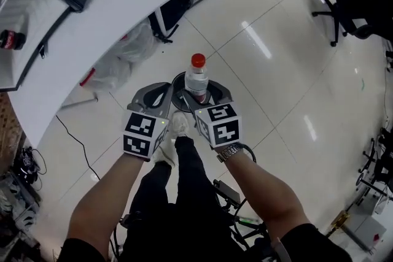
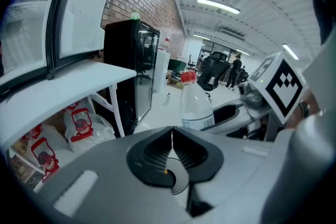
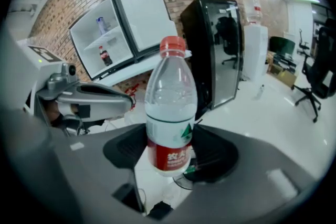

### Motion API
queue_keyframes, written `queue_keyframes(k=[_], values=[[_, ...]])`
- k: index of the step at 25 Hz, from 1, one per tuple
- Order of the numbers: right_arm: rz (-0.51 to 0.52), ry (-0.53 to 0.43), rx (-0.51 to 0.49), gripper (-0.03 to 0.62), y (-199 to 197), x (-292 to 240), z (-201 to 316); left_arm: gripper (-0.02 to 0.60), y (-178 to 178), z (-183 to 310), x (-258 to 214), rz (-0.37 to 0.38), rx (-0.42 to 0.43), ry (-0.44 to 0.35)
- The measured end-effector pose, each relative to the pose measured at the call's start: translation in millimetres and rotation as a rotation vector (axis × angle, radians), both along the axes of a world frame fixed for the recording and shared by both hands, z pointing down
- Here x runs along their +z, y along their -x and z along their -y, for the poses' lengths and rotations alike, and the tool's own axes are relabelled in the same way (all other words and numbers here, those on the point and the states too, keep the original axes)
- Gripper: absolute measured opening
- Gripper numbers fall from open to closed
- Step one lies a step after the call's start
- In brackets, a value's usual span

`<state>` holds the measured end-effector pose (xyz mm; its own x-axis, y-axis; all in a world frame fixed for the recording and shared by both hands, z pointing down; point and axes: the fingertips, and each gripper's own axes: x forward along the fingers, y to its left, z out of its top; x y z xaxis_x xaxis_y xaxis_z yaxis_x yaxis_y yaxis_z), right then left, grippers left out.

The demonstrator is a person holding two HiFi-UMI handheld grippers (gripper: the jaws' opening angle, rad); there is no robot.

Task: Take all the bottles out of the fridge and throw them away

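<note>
Right gripper view: right gripper [image 3: 170,150] clamps the water bottle [image 3: 170,105] at frame centre, left gripper [image 2: 171,145] closed empty; carry-away step judged in hand, next locating somewhere to discard it.

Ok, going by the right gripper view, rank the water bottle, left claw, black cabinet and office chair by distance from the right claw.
1. Water bottle: gripped in the right claw.
2. Left claw: close by, to the left.
3. Black cabinet: behind, centre.
4. Office chair: far right.
</note>
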<state>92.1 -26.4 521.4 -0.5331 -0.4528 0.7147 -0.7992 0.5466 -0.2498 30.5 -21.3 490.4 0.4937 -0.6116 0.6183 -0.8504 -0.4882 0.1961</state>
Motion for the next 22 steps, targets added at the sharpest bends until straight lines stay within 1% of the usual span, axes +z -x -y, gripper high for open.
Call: queue_keyframes(k=[4, 10, 18, 22], values=[[-0.008, 0.065, 0.047, 0.265, -16.3, 51.8, -10.4, 0.003, -17.9, -4.2, 43.7, 0.006, 0.035, 0.043], [-0.007, 0.182, 0.114, 0.265, -28.2, 124.5, -31.9, 0.003, -33.8, -10.9, 107.9, 0.022, 0.065, 0.116], [-0.014, 0.310, 0.177, 0.265, -39.9, 214.9, -46.8, 0.003, -48.2, -7.8, 191.2, 0.031, 0.073, 0.181], [-0.017, 0.380, 0.202, 0.265, -41.7, 247.0, -59.7, 0.003, -53.6, -14.1, 219.8, 0.031, 0.077, 0.219]])
